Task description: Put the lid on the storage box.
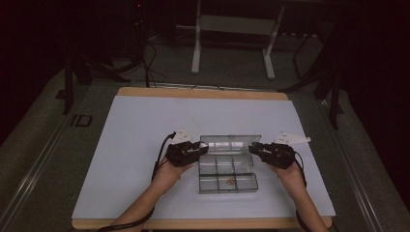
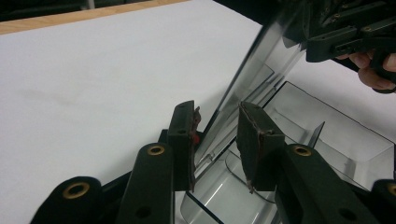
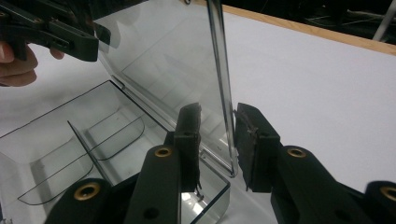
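Beside box (image 1: 227,170), both hands (image 1: 170,170) level.

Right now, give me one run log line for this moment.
box: open | lid: upright | left gripper: straddles lid's edge | right gripper: straddles opposite edge | contents: small item, one compartment

Table (image 1: 96,223) bears white sheet (image 1: 135,145), clear box (image 1: 227,176).

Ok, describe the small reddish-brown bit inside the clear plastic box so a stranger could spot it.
On the white table sheet, between the two grippers, sits a clear plastic compartment box with its hinged lid raised. Look at the row of compartments nearest the person, the middle one: the small reddish-brown bit lies there, the one coloured speck among otherwise bare compartments.
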`<state>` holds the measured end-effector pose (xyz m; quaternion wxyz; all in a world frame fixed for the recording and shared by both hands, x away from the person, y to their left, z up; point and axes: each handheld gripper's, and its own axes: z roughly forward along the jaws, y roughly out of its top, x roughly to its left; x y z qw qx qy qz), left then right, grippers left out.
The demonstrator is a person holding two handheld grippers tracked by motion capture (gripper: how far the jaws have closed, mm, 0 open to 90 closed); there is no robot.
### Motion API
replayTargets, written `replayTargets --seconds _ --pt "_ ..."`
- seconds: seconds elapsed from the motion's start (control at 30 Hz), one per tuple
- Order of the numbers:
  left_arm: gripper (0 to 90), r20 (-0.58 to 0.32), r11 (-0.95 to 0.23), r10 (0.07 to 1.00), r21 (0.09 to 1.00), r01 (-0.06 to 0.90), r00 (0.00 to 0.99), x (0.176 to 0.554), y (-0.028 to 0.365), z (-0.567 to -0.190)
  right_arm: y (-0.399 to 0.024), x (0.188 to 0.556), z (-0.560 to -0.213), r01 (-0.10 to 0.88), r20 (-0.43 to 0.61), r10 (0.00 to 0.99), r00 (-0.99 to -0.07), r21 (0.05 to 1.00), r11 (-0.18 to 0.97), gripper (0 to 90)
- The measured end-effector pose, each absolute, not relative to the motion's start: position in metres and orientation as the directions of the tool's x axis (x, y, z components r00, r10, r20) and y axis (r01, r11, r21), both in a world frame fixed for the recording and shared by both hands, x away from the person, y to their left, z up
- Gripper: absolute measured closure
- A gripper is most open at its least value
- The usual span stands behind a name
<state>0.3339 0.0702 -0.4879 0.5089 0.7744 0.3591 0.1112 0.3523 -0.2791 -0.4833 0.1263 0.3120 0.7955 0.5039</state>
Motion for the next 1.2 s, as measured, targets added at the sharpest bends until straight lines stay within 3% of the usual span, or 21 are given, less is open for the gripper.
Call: replayTargets --seconds 0.83,1.2 --pt "67.7 -0.138 -0.261 0.666 0.878 0.402 0.733 0.31 0.079 -0.49 -0.288 0.34 -0.49 0.387 0.132 0.605 -0.785 0.868 0.312 67.7" --pt "55.6 -0.124 -0.292 0.662 0.865 0.407 0.739 0.302 0.078 -0.496 -0.295 0.337 -0.5 0.421 0.159 0.61 -0.776 0.851 0.314 58.7"
